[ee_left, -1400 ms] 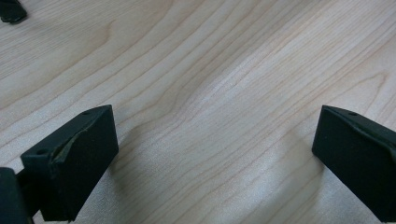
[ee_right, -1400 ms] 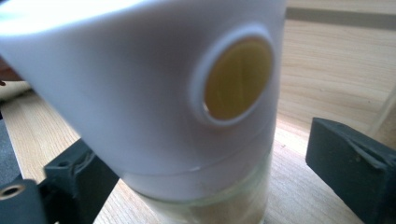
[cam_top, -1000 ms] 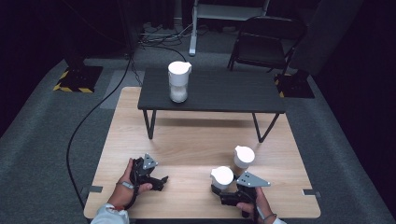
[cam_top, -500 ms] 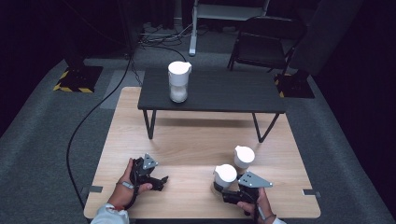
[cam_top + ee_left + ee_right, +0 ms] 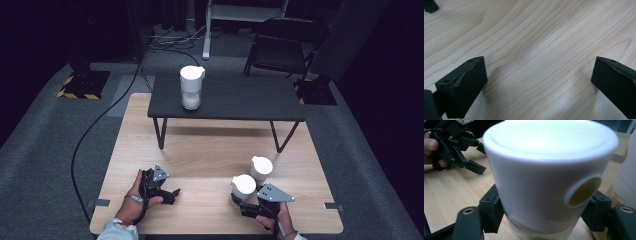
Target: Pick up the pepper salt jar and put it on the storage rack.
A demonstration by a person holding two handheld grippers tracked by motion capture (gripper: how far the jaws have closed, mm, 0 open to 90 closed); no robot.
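White cup (image 5: pixel 549 177) inside right tool (image 5: pixel 243 199) (gripped).

Three white cups: one (image 5: pixel 192 93) on the black table (image 5: pixel 235 100), two on the wooden board (image 5: pixel 210 155) in front of that table, one (image 5: pixel 261 169) just beyond the other (image 5: pixel 243 188). Two grippers (image 5: pixel 172 192) (image 5: pixel 239 200) over the board. One chair (image 5: pixel 287 45) behind the table.

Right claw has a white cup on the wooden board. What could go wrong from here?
1. The right claw grips the white cup low, near its base, so it may tip if lifted fast.
2. A second cup stands close beside it and could get knocked.
3. The left claw rests open, so it can't steady anything.
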